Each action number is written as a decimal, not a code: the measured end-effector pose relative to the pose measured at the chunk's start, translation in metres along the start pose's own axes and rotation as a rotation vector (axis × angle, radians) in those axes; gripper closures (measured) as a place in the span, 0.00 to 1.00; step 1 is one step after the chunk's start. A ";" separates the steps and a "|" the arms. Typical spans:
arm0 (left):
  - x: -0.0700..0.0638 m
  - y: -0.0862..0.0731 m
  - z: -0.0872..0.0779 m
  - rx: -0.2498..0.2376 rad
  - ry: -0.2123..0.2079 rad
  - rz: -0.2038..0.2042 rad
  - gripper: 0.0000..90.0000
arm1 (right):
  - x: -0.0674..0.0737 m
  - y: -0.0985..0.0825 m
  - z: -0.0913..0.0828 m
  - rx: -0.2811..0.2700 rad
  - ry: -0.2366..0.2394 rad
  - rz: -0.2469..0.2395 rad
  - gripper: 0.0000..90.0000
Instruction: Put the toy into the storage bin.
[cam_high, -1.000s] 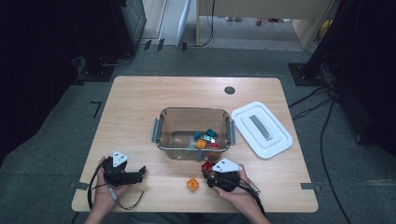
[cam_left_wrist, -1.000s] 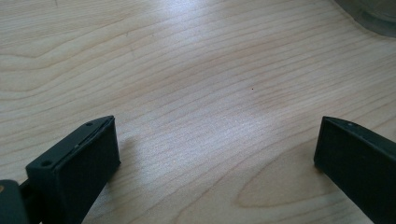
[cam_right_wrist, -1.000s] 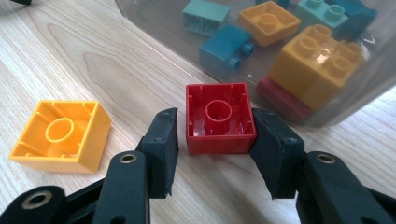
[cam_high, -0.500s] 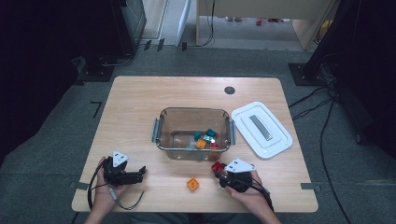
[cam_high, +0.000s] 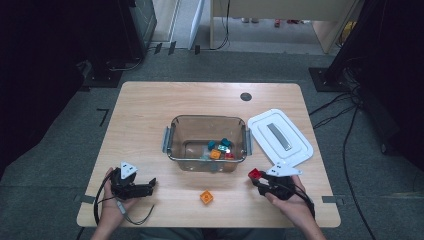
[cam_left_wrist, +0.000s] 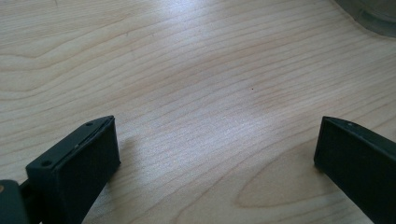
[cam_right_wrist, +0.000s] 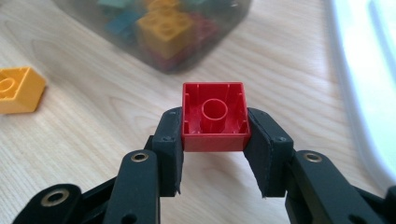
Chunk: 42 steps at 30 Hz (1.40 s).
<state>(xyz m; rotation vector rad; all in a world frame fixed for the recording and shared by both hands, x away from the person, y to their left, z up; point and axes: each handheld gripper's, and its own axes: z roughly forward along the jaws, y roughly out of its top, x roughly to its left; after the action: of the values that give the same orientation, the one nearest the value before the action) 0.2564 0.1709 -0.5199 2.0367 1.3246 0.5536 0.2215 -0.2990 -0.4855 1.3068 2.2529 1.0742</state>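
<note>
A red brick (cam_right_wrist: 214, 116) sits between the jaws of my right gripper (cam_right_wrist: 214, 140), hollow underside facing the camera; the pads press on both its sides. From above, that gripper (cam_high: 261, 180) holds the red brick (cam_high: 255, 174) just right of the clear bin's (cam_high: 172, 131) front corner. An orange brick (cam_high: 206, 196) lies on the table near the front edge, also seen as the orange brick (cam_right_wrist: 18, 88) at the left. My left gripper (cam_high: 147, 186) rests at the front left, its jaws wide apart over bare wood (cam_left_wrist: 210, 93), nothing between them.
The clear bin holds several coloured bricks (cam_high: 220, 149). Its white lid (cam_high: 280, 137) lies flat to the right of it, close behind my right hand. The wooden table (cam_high: 150, 105) has a dark round hole (cam_high: 245, 96) at the back.
My right gripper has carried the red brick to the right and slightly up, away from the orange brick, which stays put. The left gripper has not moved.
</note>
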 end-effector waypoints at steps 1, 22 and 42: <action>0.000 0.000 0.000 0.000 0.000 -0.001 0.00 | -0.003 0.002 -0.003 0.006 -0.002 0.003 0.67; 0.000 0.000 0.000 -0.001 0.000 -0.002 0.00 | -0.038 0.071 -0.053 0.011 -0.056 0.020 0.67; 0.000 0.000 0.000 -0.002 0.000 -0.001 0.00 | 0.003 0.149 -0.031 0.011 0.042 -0.085 0.67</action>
<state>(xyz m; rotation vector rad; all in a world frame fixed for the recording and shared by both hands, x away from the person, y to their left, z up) 0.2565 0.1708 -0.5200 2.0339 1.3252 0.5544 0.2910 -0.2659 -0.3539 1.1920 2.3258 1.0705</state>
